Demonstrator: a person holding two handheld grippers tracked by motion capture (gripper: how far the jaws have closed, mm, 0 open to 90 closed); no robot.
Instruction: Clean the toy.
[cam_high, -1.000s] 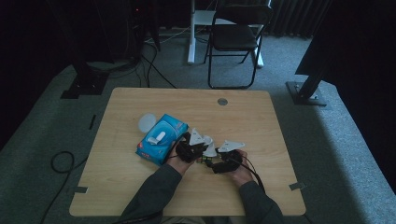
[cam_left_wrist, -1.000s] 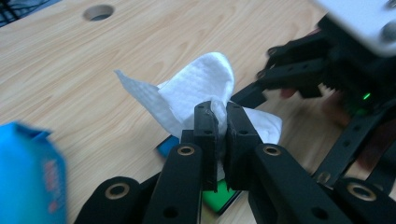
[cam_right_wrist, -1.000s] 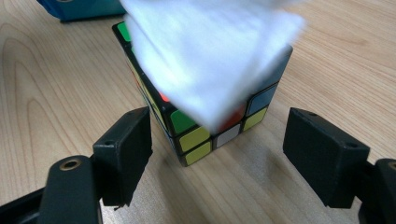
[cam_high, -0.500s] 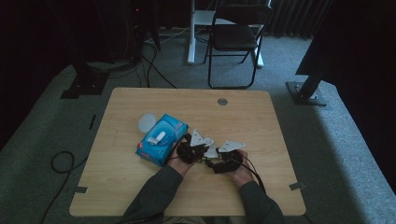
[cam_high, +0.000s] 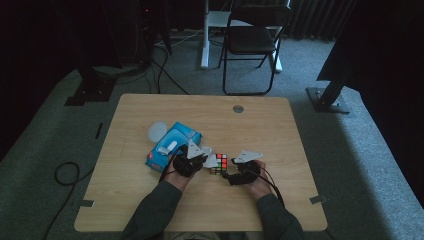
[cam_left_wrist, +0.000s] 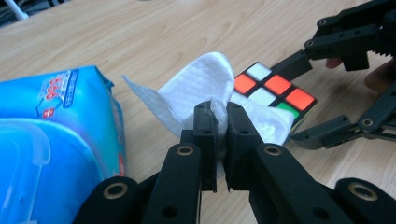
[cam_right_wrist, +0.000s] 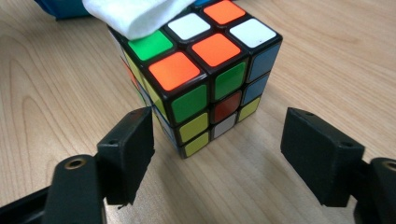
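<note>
A: What was the left gripper (cam_left_wrist: 222, 116) doing?

B: Its fingers were pinched tight on a white wet wipe (cam_left_wrist: 201, 88), whose crumpled fold draped over the near top edge of the Rubik's cube (cam_left_wrist: 275, 93). In the right gripper view the wipe (cam_right_wrist: 135, 14) lay across the far top corner of the cube (cam_right_wrist: 201, 74).

A: And where did the cube sit?

B: On the wooden table (cam_high: 280, 130), between the two hands, near the person's side. In the high view it (cam_high: 218, 163) stood just right of the left gripper (cam_high: 192, 161), with the blue wipes pack (cam_high: 172, 145) beside that gripper's other side.

A: The right gripper (cam_right_wrist: 217, 154)?

B: Its fingers had just been closing a little, yet they stood wide on either side of the cube. The left finger (cam_right_wrist: 128, 149) was just beside the cube's lower corner, and the other was well apart from it. Neither pressed on it, so the cube rested on the table by itself.
</note>
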